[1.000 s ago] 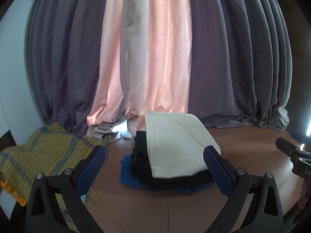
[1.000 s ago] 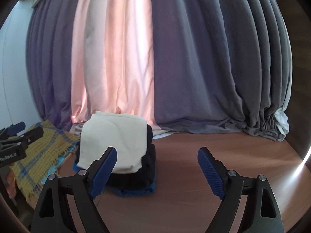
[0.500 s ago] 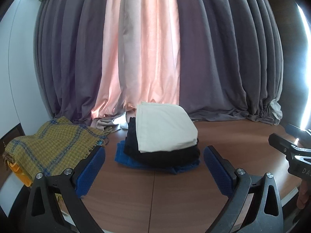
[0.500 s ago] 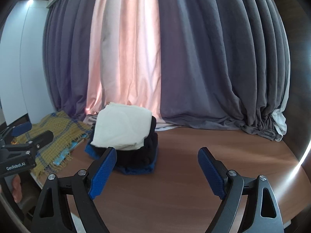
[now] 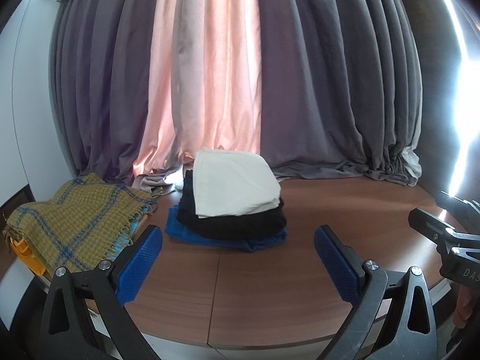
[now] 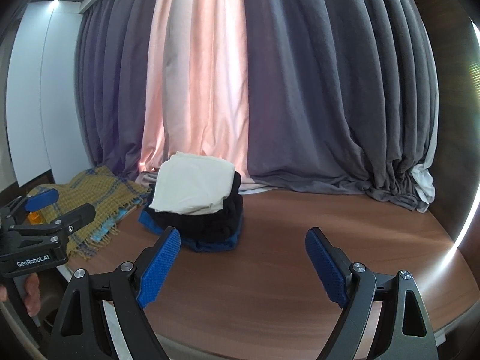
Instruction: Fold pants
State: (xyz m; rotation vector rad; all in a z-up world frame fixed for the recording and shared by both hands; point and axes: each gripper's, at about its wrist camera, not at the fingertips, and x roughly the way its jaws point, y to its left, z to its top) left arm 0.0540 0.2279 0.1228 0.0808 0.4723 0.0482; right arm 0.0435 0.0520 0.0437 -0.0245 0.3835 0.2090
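Left gripper (image 5: 238, 250) and right gripper (image 6: 241, 253): fingers wide, nothing between them, over bare worktop (image 5: 270, 294). Folded pants stack (image 5: 231, 207), cream on black on blue, sits at 12 o'clock. Yellow plaid blanket (image 5: 72, 222) at 10 o'clock. Curtains (image 5: 330, 90) behind.

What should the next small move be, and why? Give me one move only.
Probably swing the left gripper toward the mustard-yellow plaid woven cloth at the left table edge. The stack already looks finished: cream folded garment on black folded garment on blue folded garment. Both grippers, the right gripper included, are open and empty, clear of the stack.
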